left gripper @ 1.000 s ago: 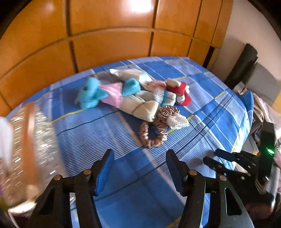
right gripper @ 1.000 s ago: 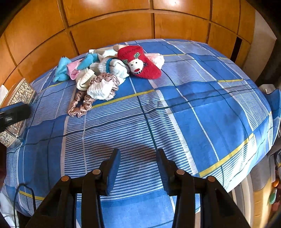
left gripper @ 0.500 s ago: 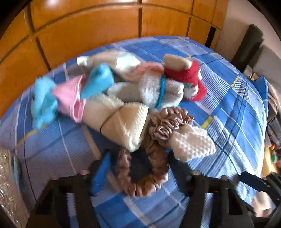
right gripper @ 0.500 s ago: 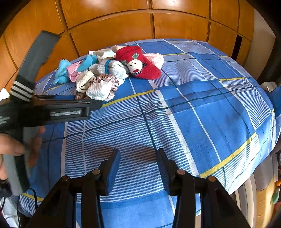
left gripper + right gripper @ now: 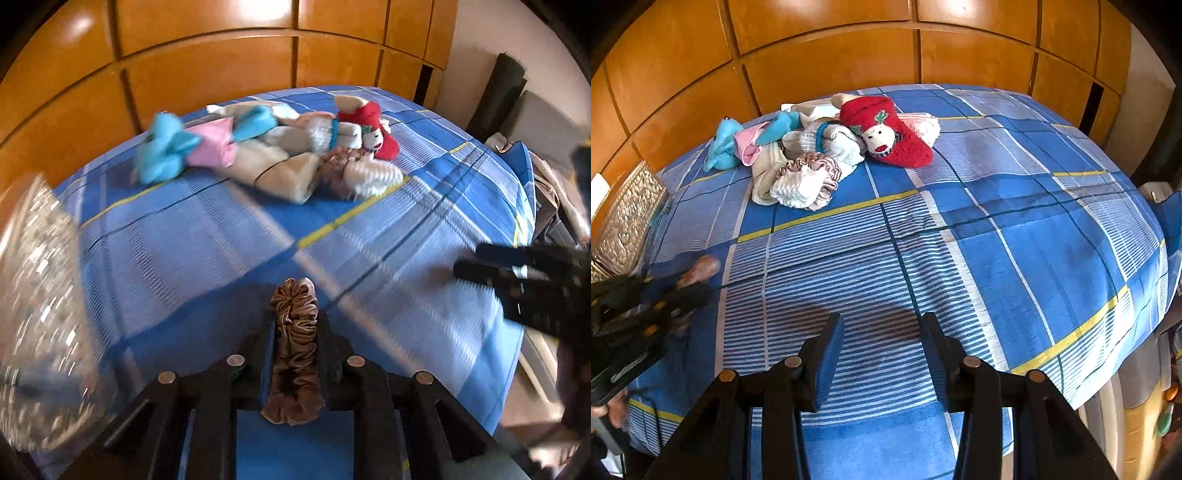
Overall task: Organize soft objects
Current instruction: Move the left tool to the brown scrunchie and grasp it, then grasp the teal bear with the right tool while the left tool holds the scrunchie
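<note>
Brown satin, gathered into ruffles: a scrunchie (image 5: 295, 347) sits pinched between the two fingers of the left hand-held gripper (image 5: 295, 332), which is closed on it. The scrunchie runs lengthwise along the fingers, one end poking out past the tips and the other bulging out behind the pads toward the camera. It is held above the blue plaid bedspread (image 5: 424, 206), well apart from the pile it belongs with.

That pile (image 5: 812, 155) of soft things lies at the far side of the bed, near the wooden wall panels (image 5: 831, 55). In it are a red knitted stocking (image 5: 886, 133) with a stitched face, a light blue plush piece (image 5: 722, 146) beside a pink cloth (image 5: 748, 142), several cream and white socks, a second, paler scrunchie (image 5: 809, 164), and a white textured piece (image 5: 794, 188) lying at the pile's near edge, touching the pale scrunchie.

The right hand-held gripper (image 5: 882, 354) hovers over a striped patch of the bedspread with its jaws parted and nothing between them. In the right wrist view the left hand-held gripper shows at the left edge, blurred, with the brown scrunchie's tip visible beyond it. A silvery embossed box (image 5: 626, 218) stands at the left side of the bed; in the left wrist view it is a glittering blur.
</note>
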{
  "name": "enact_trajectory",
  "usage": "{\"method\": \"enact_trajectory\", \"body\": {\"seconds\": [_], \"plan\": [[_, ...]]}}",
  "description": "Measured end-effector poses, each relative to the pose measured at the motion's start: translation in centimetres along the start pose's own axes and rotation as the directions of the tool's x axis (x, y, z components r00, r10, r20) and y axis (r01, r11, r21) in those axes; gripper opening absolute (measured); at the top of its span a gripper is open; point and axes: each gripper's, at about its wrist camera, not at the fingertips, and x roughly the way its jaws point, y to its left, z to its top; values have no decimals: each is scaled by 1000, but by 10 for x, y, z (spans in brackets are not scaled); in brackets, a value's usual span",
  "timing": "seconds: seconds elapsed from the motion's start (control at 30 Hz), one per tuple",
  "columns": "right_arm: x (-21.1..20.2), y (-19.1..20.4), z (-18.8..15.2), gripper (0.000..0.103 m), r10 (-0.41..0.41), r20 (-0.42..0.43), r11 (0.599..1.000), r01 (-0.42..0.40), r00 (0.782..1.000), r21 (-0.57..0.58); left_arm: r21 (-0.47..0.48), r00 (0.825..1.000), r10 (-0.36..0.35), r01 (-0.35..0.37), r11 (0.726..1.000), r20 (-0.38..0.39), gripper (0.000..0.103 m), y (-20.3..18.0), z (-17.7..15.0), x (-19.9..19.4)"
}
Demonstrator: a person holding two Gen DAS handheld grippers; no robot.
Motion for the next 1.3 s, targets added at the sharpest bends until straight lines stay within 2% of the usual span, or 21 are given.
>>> {"method": "enact_trajectory", "body": {"seconds": [0.1,0.17,0.23,0.3,0.4,0.57,0.7,0.77,0.87,1.03,1.2,1.3], "plan": [[-1,3,-1,43,-8,2,1000,8,1000,-20,38,999,42,-43,998,17,20,3,-17,-10],[-1,5,2,43,3,-11,999,-4,1000,-37,8,999,38,-38,999,22,20,11,-25,-16],[-3,6,5,43,41,-23,998,-42,999,-39,-37,999,29,-29,999,22,20,20,-31,-21],[-8,10,13,43,96,-21,994,-96,995,-45,-44,999,26,-25,999,30,20,25,-37,-26],[-18,30,32,43,125,17,980,-121,992,-155,-38,998,23,-22,999,51,20,29,-48,-32],[-31,77,76,43,180,72,907,-137,981,-398,-68,997,5,1,998,81,20,33,-53,-32],[-14,113,111,45,184,54,839,-128,982,-528,-84,995,-10,18,996,96,19,36,-57,-33],[1,128,127,50,185,29,811,-136,982,-568,-86,995,-13,22,996,102,19,36,-58,-33],[32,154,148,59,145,2,761,-111,989,-640,-87,994,-22,32,996,110,20,37,-59,-34],[74,186,169,59,60,7,664,-34,998,-747,-109,990,-57,71,992,126,19,44,-62,-35],[111,211,176,62,4,-3,571,-4,1000,-821,-126,988,-82,99,987,133,19,49,-65,-36],[126,218,178,59,9,-24,582,-25,1000,-813,-131,987,-86,104,986,135,19,50,-65,-37]]}}
